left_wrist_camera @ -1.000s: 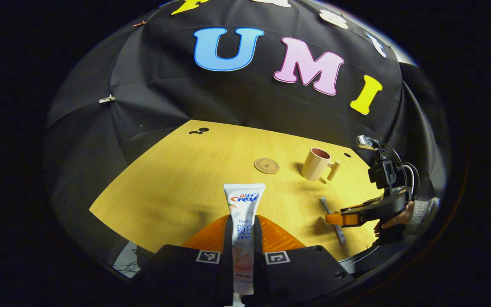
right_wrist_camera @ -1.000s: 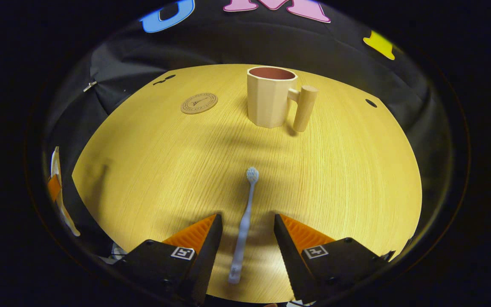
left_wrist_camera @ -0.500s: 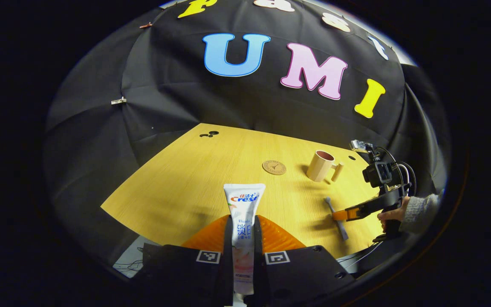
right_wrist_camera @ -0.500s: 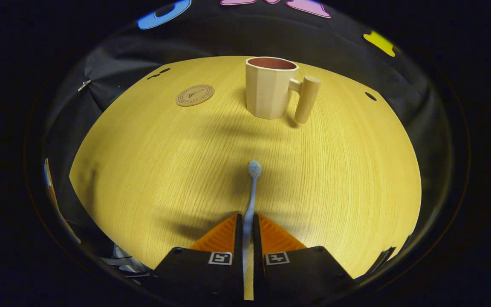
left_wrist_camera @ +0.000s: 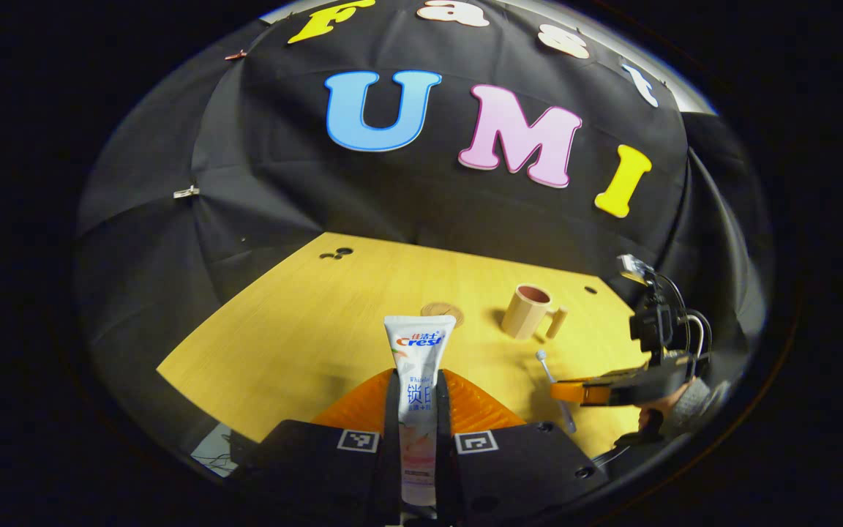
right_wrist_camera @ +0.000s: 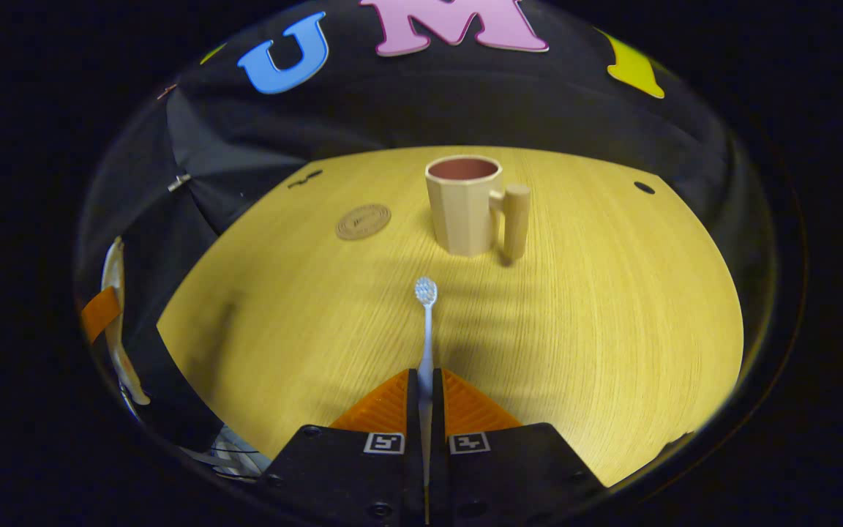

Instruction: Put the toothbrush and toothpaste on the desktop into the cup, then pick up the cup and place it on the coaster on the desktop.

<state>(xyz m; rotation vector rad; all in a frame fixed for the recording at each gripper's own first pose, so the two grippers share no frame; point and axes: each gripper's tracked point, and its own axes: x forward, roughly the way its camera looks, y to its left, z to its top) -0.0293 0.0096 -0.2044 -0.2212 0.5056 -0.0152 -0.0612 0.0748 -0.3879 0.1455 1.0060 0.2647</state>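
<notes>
The toothbrush (right_wrist_camera: pixel 426 329) is clamped by its handle between the orange fingers of the right gripper (right_wrist_camera: pixel 426 388), bristle head forward and pointing toward the cup (right_wrist_camera: pixel 463 205). In the left gripper view the same toothbrush (left_wrist_camera: pixel 552 377) is held above the desktop (left_wrist_camera: pixel 304 344) in the right gripper (left_wrist_camera: pixel 575 391), clear of the wood. The toothpaste (left_wrist_camera: pixel 418 366) is a white tube clamped upright between the fingers of the left gripper (left_wrist_camera: pixel 418 395), its flat crimped end uppermost.

The cup is beige, faceted, with a reddish interior and a cylindrical peg handle on its right side. It stands upright on the desktop; nothing is visible inside it. The round brown coaster (right_wrist_camera: pixel 363 221) lies flat to the cup's left, apart from it, with nothing on it.

The desktop is light wood grain with a few small dark holes near its far edge. Black cloth (left_wrist_camera: pixel 392 197) forms the booth wall behind it.
</notes>
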